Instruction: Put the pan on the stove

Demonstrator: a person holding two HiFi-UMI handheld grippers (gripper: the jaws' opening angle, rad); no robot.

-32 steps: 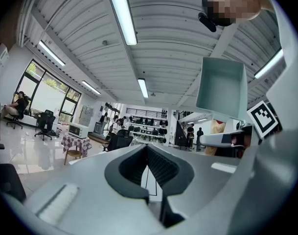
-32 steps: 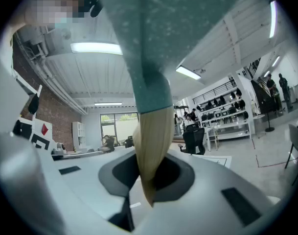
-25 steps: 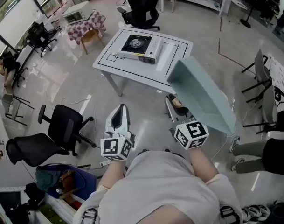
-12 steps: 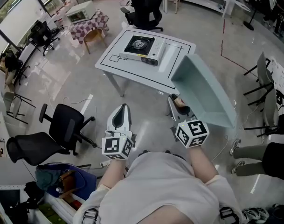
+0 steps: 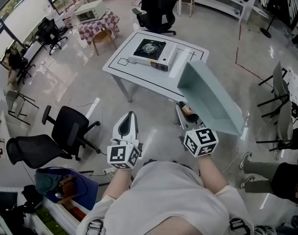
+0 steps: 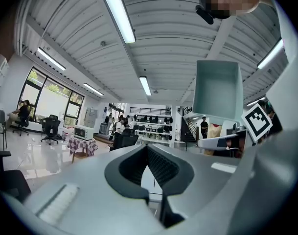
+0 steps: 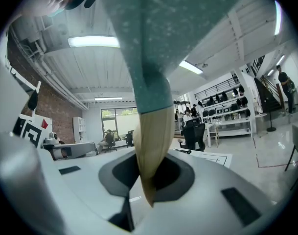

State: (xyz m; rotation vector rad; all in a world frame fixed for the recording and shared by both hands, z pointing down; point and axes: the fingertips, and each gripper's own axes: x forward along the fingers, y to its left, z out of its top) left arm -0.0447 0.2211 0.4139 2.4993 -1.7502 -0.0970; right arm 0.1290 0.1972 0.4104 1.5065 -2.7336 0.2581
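Note:
A pale teal rectangular pan [image 5: 207, 97] hangs upright over the floor in the head view, held by its wooden handle [image 5: 189, 112]. My right gripper [image 5: 187, 115] is shut on that handle. In the right gripper view the handle [image 7: 151, 146] runs down between the jaws and the pan [image 7: 178, 28] rises overhead. The portable gas stove [image 5: 151, 50] sits on a white table [image 5: 134, 70] ahead, well apart from the pan. My left gripper [image 5: 126, 120] is shut and holds nothing, to the left of the pan. The left gripper view shows its own closed tips [image 6: 148, 148] and the pan [image 6: 217, 89] at upper right.
A black office chair [image 5: 70, 131] stands on the floor at the left, and another [image 5: 158, 6] behind the table. A blue bin [image 5: 65, 187] lies at lower left. Folding chairs [image 5: 286, 106] and a seated person's legs [image 5: 271, 165] are at the right.
The table and stove have drifted slightly in the head view as the camera moved. Both grippers and the pan keep the same pose.

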